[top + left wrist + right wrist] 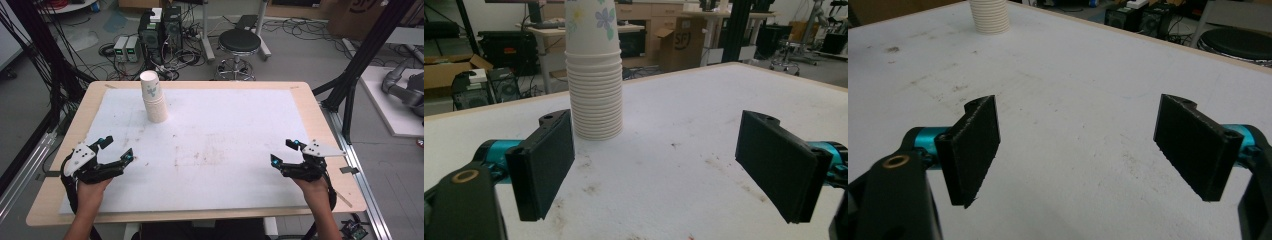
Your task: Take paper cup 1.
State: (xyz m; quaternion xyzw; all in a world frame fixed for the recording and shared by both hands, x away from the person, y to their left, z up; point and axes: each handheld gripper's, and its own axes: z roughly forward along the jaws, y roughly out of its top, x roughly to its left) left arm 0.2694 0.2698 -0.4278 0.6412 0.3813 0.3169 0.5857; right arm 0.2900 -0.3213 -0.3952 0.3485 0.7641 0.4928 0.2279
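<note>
Two spread grippers at the near edge, a cup stack far beyond them.

Nearest, the left black two-jaw gripper (116, 149) and the right black two-jaw gripper (284, 152) rest on the white foam-topped wooden table (225, 140), jaws wide apart and holding nothing. Farther back on the left stands an upright stack of white ribbed paper cups (153, 97), its top one flower-printed, well apart from both grippers, ahead of the left one.

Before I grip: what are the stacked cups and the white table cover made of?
Stack of cups: likely thin paper, matte white, with rolled ribbed rims and a printed flower on the top one. White cover: looks like foam or fibrous board, matte and grainy, stained brown in spots.
</note>
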